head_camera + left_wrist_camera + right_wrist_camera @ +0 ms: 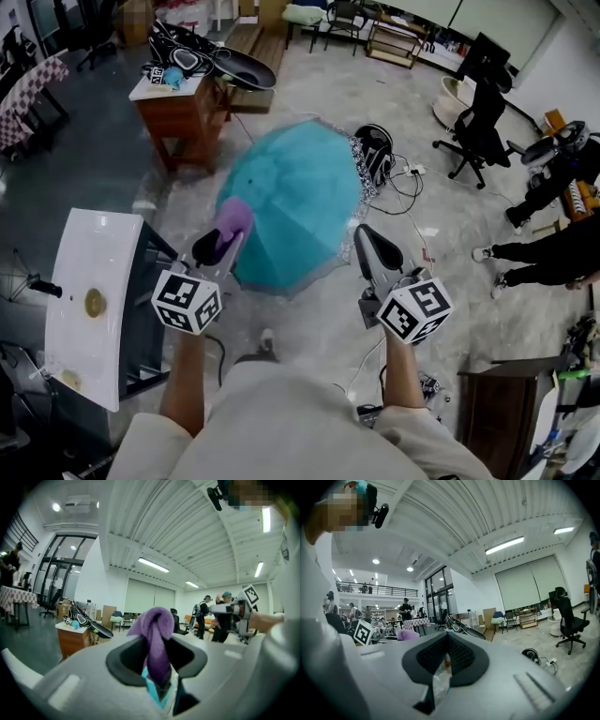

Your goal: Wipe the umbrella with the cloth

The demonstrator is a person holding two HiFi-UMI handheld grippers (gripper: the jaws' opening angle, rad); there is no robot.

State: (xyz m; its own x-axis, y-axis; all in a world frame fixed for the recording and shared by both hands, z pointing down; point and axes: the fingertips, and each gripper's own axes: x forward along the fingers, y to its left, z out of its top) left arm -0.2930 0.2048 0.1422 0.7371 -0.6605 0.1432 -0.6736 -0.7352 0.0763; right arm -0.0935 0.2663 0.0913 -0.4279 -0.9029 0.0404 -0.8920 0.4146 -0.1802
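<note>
An open teal umbrella (300, 202) with a lace edge lies canopy-up on the floor ahead of me. My left gripper (217, 242) is shut on a purple cloth (232, 220), held just over the canopy's near left edge. In the left gripper view the cloth (157, 634) bunches up between the jaws, and a bit of teal umbrella (152, 688) shows below it. My right gripper (373, 251) hovers by the canopy's near right edge. Its jaws are shut, with nothing between them in the right gripper view (446, 656).
A wooden table (183, 103) with black gear stands beyond the umbrella at the left. A white basin (89, 300) is at my left. Cables (398, 178) and a black office chair (478, 117) lie to the right. A person's legs (534, 258) stretch in at far right.
</note>
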